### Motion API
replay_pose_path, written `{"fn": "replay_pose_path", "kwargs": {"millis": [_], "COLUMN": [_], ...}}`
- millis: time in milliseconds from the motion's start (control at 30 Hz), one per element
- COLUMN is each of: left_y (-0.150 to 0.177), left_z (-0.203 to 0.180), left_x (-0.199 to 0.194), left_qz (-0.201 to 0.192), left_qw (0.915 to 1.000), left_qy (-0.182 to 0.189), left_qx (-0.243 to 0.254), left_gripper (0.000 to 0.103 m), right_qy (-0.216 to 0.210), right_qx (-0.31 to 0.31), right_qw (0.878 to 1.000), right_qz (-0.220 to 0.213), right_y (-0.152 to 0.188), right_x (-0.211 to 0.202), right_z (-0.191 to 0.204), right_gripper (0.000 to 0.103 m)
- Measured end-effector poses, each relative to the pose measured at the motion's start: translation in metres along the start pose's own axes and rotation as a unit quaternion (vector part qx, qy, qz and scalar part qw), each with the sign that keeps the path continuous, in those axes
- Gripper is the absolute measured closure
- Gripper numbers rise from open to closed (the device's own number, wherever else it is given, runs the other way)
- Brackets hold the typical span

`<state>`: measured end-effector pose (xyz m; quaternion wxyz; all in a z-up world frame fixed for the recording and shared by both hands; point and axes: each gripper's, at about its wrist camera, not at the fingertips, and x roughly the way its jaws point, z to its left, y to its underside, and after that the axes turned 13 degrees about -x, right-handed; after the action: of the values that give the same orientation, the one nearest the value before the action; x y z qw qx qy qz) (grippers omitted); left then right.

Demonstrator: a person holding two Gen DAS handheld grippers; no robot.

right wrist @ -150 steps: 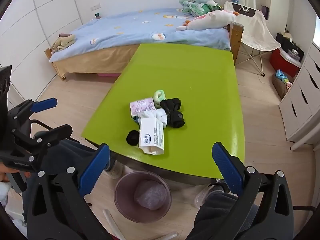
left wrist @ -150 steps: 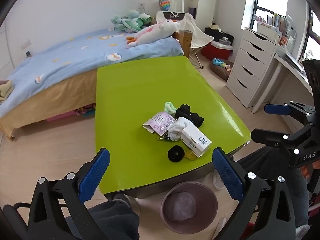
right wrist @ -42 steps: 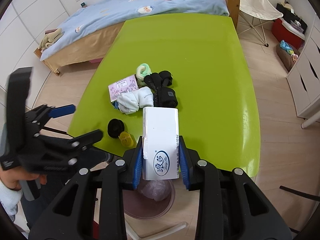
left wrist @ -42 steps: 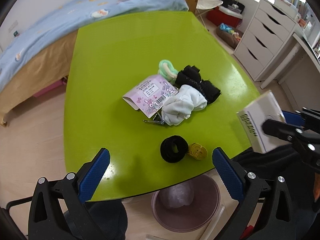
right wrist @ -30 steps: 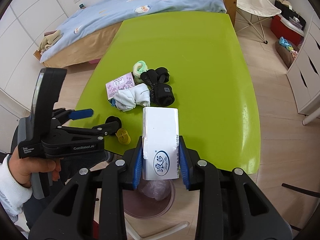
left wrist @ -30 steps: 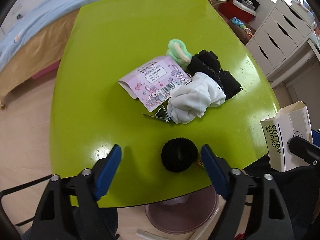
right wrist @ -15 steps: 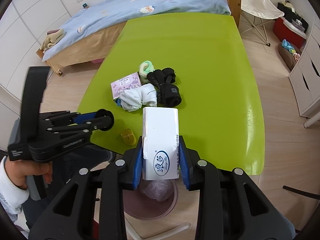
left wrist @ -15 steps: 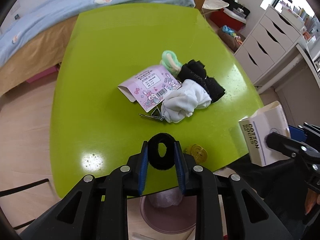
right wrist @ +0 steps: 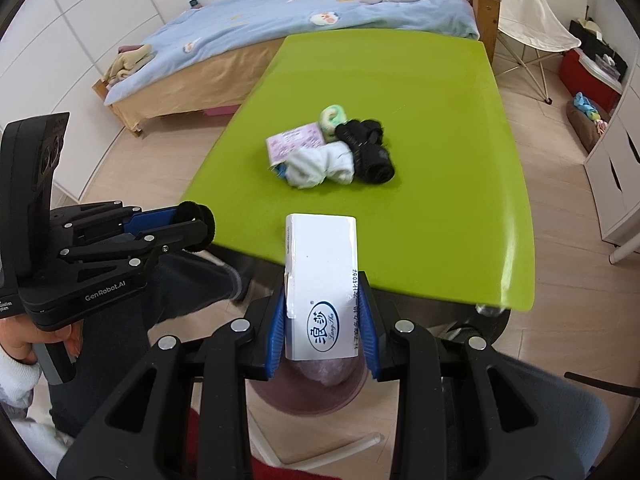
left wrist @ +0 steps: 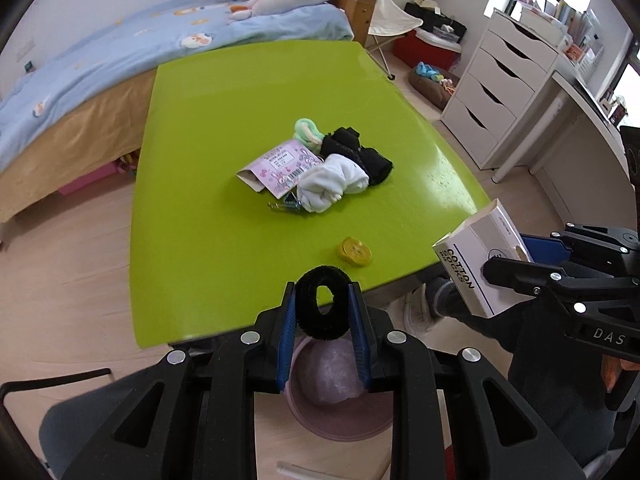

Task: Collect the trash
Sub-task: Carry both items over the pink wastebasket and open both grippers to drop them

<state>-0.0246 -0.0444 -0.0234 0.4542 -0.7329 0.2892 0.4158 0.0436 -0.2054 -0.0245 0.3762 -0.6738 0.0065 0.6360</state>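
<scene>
Bin mostly hidden (behind box).

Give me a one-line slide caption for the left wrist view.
Left tongs grip a black fuzzy ring above the pink bin, beside the green table.

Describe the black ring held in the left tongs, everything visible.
The black ring is a fuzzy, fabric-looking loop with an oval hole, squeezed upright between the blue pads of the left tongs. It hangs clear of the green table, roughly above the pink bin. Nothing else touches it.
</scene>
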Motion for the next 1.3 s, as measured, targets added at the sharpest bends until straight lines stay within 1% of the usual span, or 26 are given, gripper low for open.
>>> {"fn": "replay_pose_path", "kwargs": {"millis": [233, 400, 567, 633, 667, 700, 733, 767, 833, 1033, 1300], "left_y": [0.029, 0.043, 0.053, 0.054, 0.055, 0.055, 0.054, 0.054, 0.054, 0.058, 0.068], "left_z": [-0.001, 0.002, 0.006, 0.008, 0.008, 0.009, 0.009, 0.009, 0.01, 0.003, -0.017], "left_x": [-0.013, -0.017, -0.019, -0.019, -0.02, -0.02, -0.019, -0.019, -0.018, -0.017, -0.005], "left_qz": [0.006, 0.008, 0.011, 0.011, 0.011, 0.011, 0.011, 0.011, 0.013, 0.021, 0.051], "left_qw": [0.9999, 0.9999, 0.9999, 0.9999, 0.9998, 0.9998, 0.9998, 0.9998, 0.9998, 0.9994, 0.9969], "left_qy": [0.008, 0.011, 0.013, 0.013, 0.014, 0.015, 0.015, 0.015, 0.016, 0.026, 0.05], "left_qx": [0.006, 0.007, 0.0, -0.001, -0.002, -0.004, -0.004, -0.005, -0.005, 0.006, 0.033], "left_gripper": [0.078, 0.078, 0.078, 0.078, 0.078, 0.078, 0.078, 0.078, 0.078, 0.078, 0.076], "right_qy": [-0.023, -0.04, -0.054, -0.059, -0.061, -0.061, -0.061, -0.059, -0.054, -0.026, 0.001], "right_qx": [-0.011, -0.014, -0.019, -0.022, -0.021, -0.018, -0.016, -0.013, -0.01, 0.005, 0.016], "right_qw": [1.0, 0.998, 0.997, 0.996, 0.996, 0.996, 0.996, 0.997, 0.997, 0.999, 0.999], "right_qz": [0.017, 0.041, 0.056, 0.06, 0.06, 0.06, 0.057, 0.055, 0.055, 0.042, 0.033], "right_y": [0.024, 0.043, 0.051, 0.051, 0.052, 0.052, 0.052, 0.052, 0.051, 0.052, 0.059], "right_x": [0.0, 0.014, 0.026, 0.031, 0.032, 0.033, 0.033, 0.032, 0.032, 0.019, 0.004], "right_z": [0.022, 0.035, 0.044, 0.046, 0.046, 0.045, 0.044, 0.043, 0.039, 0.025, 0.013], "right_gripper": [0.071, 0.071, 0.071, 0.064, 0.058, 0.043, 0.032, 0.029, 0.018, 0.012, 0.011]}}
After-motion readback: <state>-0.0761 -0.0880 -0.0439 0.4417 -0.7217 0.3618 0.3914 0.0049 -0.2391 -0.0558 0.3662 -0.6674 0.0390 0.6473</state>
